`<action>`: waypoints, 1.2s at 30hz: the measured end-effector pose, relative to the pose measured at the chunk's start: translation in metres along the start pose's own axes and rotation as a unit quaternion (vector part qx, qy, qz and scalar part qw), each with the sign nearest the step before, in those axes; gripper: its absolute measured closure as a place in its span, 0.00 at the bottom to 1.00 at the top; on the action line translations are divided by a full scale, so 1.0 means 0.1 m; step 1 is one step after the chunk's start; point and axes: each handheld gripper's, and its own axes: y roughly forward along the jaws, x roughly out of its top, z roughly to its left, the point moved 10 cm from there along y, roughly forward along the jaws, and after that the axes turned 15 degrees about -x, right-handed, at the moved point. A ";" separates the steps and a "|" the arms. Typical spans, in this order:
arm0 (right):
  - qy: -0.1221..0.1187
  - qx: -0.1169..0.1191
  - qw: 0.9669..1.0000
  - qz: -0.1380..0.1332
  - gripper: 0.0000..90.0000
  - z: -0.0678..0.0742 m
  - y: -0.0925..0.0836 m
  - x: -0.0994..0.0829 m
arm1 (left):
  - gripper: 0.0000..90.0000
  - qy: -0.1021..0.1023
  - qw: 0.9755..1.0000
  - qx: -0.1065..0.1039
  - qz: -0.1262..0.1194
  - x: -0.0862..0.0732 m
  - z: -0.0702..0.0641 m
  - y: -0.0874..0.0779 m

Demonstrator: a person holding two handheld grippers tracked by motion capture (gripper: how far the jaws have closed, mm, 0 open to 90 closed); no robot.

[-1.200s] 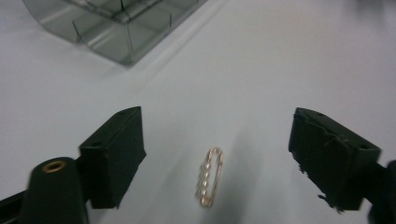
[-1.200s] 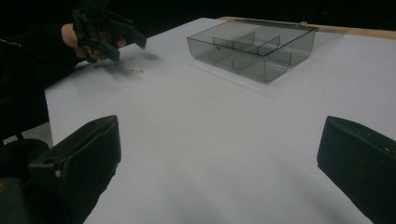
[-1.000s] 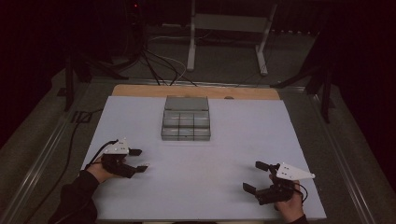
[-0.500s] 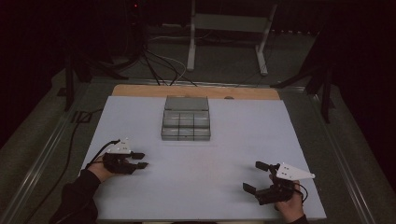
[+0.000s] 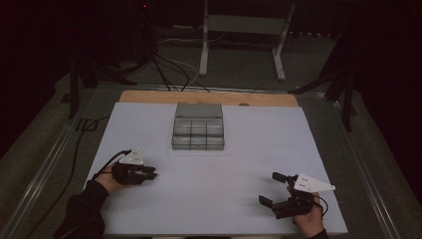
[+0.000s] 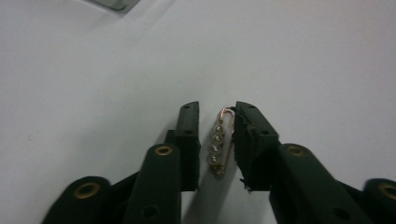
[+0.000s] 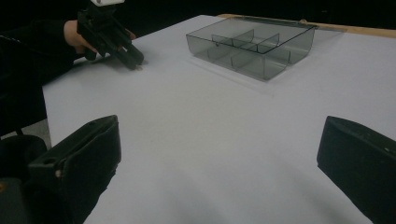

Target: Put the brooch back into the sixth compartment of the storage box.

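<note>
A small gold pin with several pearl-like beads (image 6: 219, 145) lies on the white table surface (image 5: 219, 169) between the jaws of my left gripper (image 6: 217, 108). Those jaws have just been closing. The right-hand jaw touches the pin, and a narrow gap remains at the other jaw. From above, the left gripper (image 5: 152, 174) rests low at the table's left front, held by a dark-sleeved hand. My right gripper (image 5: 268, 187) sits at the right front, open wide with nothing between its jaws (image 7: 224, 154). From there the left gripper (image 7: 133, 60) shows far off, tips on the table.
A clear plastic box with several compartments (image 5: 198, 127) stands at the table's middle back, also seen as the clear box (image 7: 252, 46) ahead of the right gripper. A wooden strip (image 5: 209, 97) edges the far side. Cables and stand legs lie on the floor beyond.
The left gripper's jaws have narrowed from wide apart to nearly together. Both hands have stayed where they were, and the right gripper is unchanged.
</note>
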 end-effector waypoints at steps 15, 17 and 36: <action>-0.003 -0.001 1.000 0.003 0.00 0.00 0.00 -0.01 | 0.96 -0.009 1.000 -0.003 0.004 0.00 0.02 0.00; -0.002 -0.002 1.000 0.004 0.00 0.00 0.01 -0.01 | 0.97 -0.009 1.000 -0.003 0.006 0.00 0.02 -0.01; -0.002 -0.003 1.000 0.001 0.00 0.00 -0.01 0.00 | 0.97 -0.009 1.000 -0.019 -0.012 0.20 -0.09 -0.03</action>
